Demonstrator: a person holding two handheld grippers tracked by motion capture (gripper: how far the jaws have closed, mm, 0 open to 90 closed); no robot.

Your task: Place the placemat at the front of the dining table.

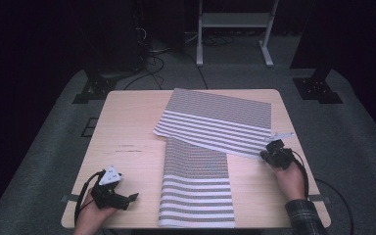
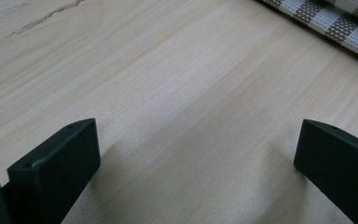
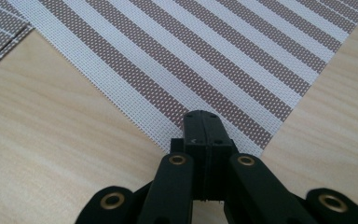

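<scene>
While fingers (image 3: 208,128) pinch its edge, the upper placemat (image 3: 205,56) lies beyond.

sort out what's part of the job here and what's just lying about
In the job: upper striped mat, pinched at its near edge by the shut right gripper; lower striped mat; table.
Lying about: left gripper, open over bare wood; white frame; floor cables.

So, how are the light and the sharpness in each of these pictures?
High view: dim and soft, dark room around a lit table. Left gripper view: bright, the jaws cast soft shadows on the wood, the near jaws slightly blurred. Right gripper view: evenly lit, the striped mat weave is sharp.
</scene>
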